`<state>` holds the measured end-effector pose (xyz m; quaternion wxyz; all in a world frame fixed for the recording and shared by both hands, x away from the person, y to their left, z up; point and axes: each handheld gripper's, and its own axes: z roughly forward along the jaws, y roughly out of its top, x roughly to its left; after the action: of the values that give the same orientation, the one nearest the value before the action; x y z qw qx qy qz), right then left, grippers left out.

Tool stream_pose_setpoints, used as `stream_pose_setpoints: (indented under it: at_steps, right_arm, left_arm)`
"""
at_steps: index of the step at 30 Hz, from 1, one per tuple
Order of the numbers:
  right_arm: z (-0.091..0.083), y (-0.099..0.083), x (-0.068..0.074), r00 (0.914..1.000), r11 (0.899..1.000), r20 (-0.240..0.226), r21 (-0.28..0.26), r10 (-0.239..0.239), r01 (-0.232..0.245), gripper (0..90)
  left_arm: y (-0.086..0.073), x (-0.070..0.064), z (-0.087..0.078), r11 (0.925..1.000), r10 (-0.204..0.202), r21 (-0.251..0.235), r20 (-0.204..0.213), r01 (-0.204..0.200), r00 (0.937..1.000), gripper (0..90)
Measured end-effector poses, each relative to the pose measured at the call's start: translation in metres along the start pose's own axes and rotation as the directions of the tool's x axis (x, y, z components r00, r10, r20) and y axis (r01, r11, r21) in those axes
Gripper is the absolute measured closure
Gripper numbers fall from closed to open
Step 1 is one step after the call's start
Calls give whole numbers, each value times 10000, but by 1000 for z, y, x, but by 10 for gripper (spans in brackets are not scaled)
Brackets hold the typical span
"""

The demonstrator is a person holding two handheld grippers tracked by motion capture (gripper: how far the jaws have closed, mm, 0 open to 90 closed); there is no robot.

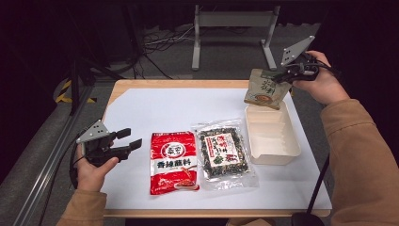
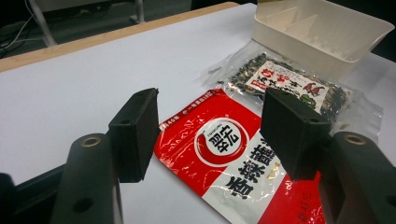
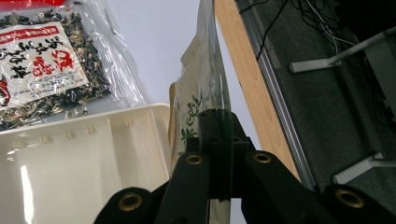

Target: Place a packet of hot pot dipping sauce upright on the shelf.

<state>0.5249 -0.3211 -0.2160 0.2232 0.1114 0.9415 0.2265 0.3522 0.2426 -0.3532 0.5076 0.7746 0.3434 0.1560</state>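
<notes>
- Left gripper [image 1: 128, 140] sits nearest me at 8 o'clock on the sheet, jaws spread wide with nothing between them, aimed toward the red sachet [image 1: 173, 162] just beside it.
- From the left gripper view I judge the red sachet [image 2: 243, 163] a flat, glossy film pack: light, limp, likely slippery. It lies flat on the white sheet [image 1: 155, 108], so I would take it by an edge seam, not the face.
- Next out, at 5 o'clock of centre, lies the clear bag of dark dried bits [image 1: 223, 153], touching or nearly touching the sachet's right edge. I judge it soft and crinkly, with crushable contents; the sealed border is the safe hold.
- White tray [image 1: 291, 150] stands at 3 o'clock, open-topped; I see nothing lying in it, and it looks rigid.
- Farthest, at 1 o'clock, right gripper [image 1: 288, 75] is closed on the top edge of the tan pouch [image 1: 266, 89], which hangs in the air above the tray's far end.
- In the right gripper view the tan pouch [image 3: 205, 93] runs edge-on from the pinched jaws. I judge it light, and a seam grip suffices.
</notes>
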Motion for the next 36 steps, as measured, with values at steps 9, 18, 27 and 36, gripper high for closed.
stream_pose_setpoints:
  at_steps: [9, 18, 27, 36]
  right_arm:
    - [7, -8, -2, 9997, 9998, 173, 161, -150, 148, 897]
    - [19, -12, -3, 9989, 9990, 331, 316, -330, 320, 897]
    - [28, -14, -4, 9963, 9961, 435, 508, -743, 721, 897]
    - [38, -18, -1, 9968, 9944, 289, 773, -741, 716, 897]
  left_arm:
    - [0, 0, 0, 10000, -8, -27, 11, 8, 10000, 376]
    - [0, 0, -1, 10000, -44, -36, 17, 44, 10000, 376]
    - [-1, -1, -2, 10000, -70, 24, 31, 70, 10000, 376]
    - [-1, 0, -1, 10000, -15, 57, 25, 15, 10000, 376]
